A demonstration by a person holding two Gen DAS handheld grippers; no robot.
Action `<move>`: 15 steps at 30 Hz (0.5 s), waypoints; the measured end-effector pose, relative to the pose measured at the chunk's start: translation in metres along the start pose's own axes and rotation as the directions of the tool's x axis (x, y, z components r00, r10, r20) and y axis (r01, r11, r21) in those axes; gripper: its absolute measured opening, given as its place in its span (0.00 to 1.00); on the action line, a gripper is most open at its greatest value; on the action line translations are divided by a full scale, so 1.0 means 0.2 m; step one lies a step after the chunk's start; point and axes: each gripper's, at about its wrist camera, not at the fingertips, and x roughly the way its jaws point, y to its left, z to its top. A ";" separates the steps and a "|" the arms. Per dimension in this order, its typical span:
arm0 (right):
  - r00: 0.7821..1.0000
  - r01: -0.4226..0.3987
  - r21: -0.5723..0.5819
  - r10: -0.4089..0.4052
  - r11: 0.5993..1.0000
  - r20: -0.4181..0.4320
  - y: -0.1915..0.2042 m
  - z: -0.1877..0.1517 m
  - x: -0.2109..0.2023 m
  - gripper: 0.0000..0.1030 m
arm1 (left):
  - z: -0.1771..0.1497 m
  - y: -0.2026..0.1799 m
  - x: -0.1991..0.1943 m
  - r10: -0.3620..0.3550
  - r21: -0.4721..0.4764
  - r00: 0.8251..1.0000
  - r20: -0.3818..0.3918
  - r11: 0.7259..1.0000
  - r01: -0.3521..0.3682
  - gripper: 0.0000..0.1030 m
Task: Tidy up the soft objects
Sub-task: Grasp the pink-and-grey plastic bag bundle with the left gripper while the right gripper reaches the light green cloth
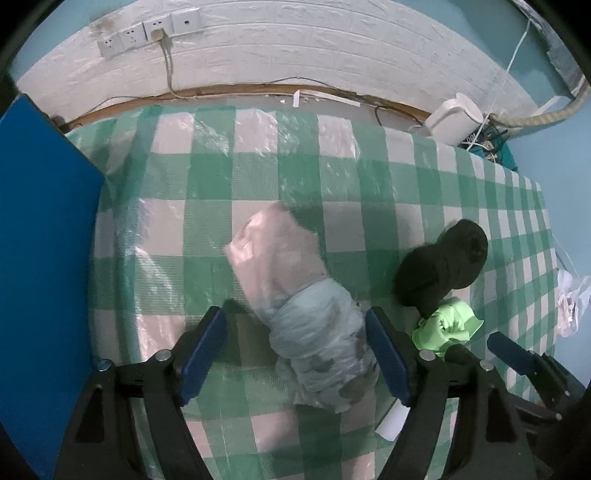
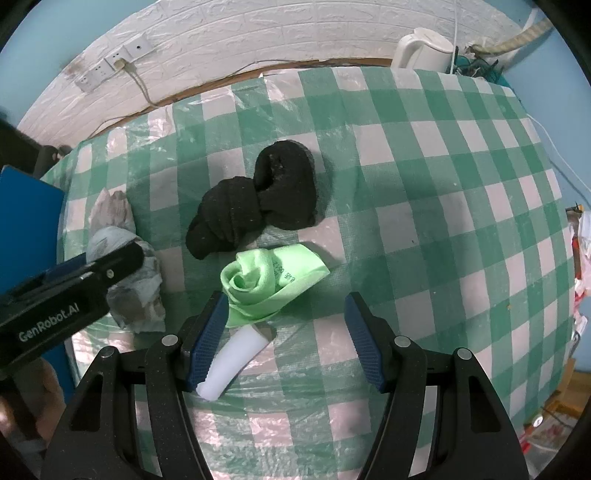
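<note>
From my remote seat I count three soft bundles on the desk: one pale grey-and-pink roll wrapped in clear plastic, one black rolled sock bundle and one light green rolled cloth, plus a single small white block lying just beside the green one. I see two hand-held grippers, the left hand-held gripper and the right hand-held gripper, each with two blue-padded fingers. Behind the desk I make out one white kettle, one row of four wall sockets with one plug in it, and one blue panel at the left edge.
</note>
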 end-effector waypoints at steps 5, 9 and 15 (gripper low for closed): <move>1.000 0.006 0.006 -0.006 1.000 -0.007 -0.01 0.01 0.03 0.64 | -0.02 -0.01 -0.01 -0.013 0.060 1.000 0.018 0.998 0.012 0.69; 1.000 0.007 0.007 -0.007 1.000 -0.009 0.00 0.02 0.04 0.64 | -0.04 0.00 -0.02 -0.076 0.083 0.997 0.004 0.994 0.075 0.47; 1.000 0.011 -0.011 -0.011 1.000 -0.006 0.07 0.05 0.07 0.64 | -0.07 0.00 -0.06 -0.043 0.149 0.999 0.023 0.988 0.039 0.44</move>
